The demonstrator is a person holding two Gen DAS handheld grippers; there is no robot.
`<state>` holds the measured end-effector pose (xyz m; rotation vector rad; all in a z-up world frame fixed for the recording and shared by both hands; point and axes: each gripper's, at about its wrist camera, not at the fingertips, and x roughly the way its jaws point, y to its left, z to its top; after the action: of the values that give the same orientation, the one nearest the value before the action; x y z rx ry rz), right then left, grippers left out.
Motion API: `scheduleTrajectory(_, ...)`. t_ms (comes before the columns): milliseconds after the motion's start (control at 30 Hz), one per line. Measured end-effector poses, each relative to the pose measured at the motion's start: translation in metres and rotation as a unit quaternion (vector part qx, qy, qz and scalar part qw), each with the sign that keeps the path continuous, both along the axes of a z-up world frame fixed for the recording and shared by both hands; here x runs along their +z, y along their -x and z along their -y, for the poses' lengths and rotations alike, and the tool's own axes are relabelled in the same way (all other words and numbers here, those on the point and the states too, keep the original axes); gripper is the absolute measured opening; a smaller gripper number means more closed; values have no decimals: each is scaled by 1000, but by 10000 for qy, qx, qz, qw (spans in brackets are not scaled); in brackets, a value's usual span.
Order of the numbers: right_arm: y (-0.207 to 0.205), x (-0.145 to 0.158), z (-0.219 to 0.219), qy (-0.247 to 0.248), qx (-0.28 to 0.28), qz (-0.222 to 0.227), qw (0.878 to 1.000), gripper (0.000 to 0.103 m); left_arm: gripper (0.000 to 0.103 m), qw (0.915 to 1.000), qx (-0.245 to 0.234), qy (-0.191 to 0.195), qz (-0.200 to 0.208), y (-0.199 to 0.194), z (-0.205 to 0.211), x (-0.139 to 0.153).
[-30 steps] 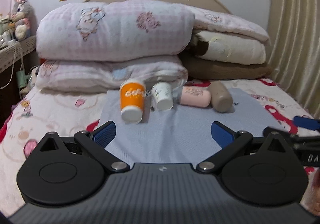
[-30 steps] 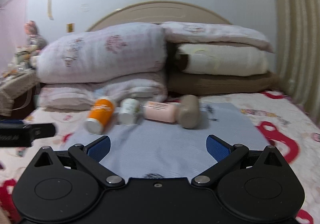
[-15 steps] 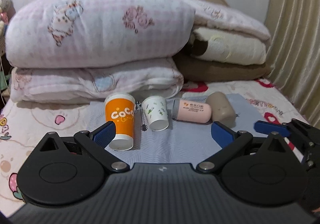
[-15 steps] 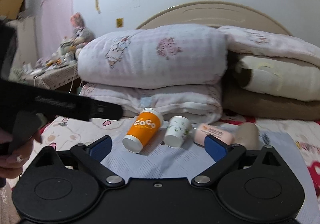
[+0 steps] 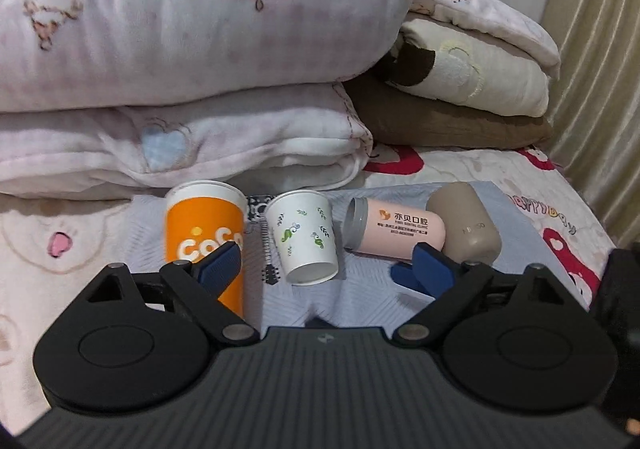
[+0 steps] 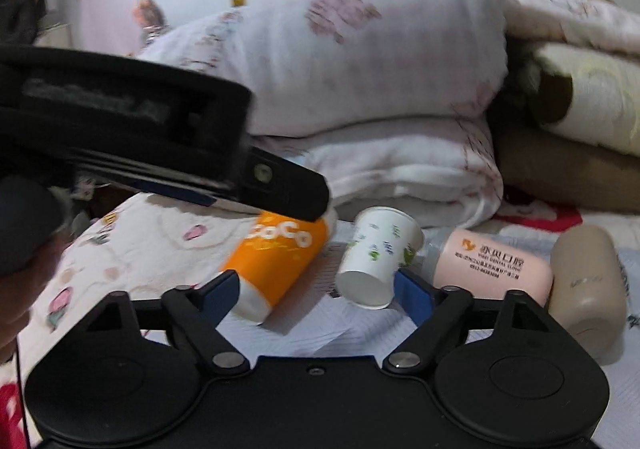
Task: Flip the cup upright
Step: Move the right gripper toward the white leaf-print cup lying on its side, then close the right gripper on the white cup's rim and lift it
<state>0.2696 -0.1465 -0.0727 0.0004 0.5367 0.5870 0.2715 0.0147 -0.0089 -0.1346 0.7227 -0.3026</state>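
Several cups lie on their sides on a grey-blue mat (image 5: 360, 301) on the bed. An orange "CoCo" cup (image 5: 204, 233) is at the left, also in the right wrist view (image 6: 276, 265). A small white leaf-print cup (image 5: 306, 237) lies beside it (image 6: 376, 261). A pink tumbler (image 5: 396, 229) and a taupe bottle (image 5: 468, 229) lie to the right. My left gripper (image 5: 326, 263) is open, its fingers close in front of the orange and pink cups. My right gripper (image 6: 316, 289) is open, straddling the orange and white cups.
Stacked pink quilts (image 5: 180, 49) and brown and cream blankets (image 5: 460, 89) rise right behind the cups. A curtain (image 5: 600, 69) hangs at the right. The left gripper's body (image 6: 140, 137) crosses the right wrist view above the orange cup.
Both grippers have moved forward, closer to the cups. The left gripper's body now looms larger across the right wrist view. Jaws stay open.
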Motion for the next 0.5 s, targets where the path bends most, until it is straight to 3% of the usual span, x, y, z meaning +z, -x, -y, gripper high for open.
scheduleTrajectory(233, -29, -29, -6, -315, -272, -114, 9991, 81, 93, 9995, -19, 310, 43, -16, -7, -28)
scheduleTrajectory(500, -46, -48, -23, -75, -411, -122, 9991, 81, 92, 9983, -81, 581, 9, -31, -14, -47)
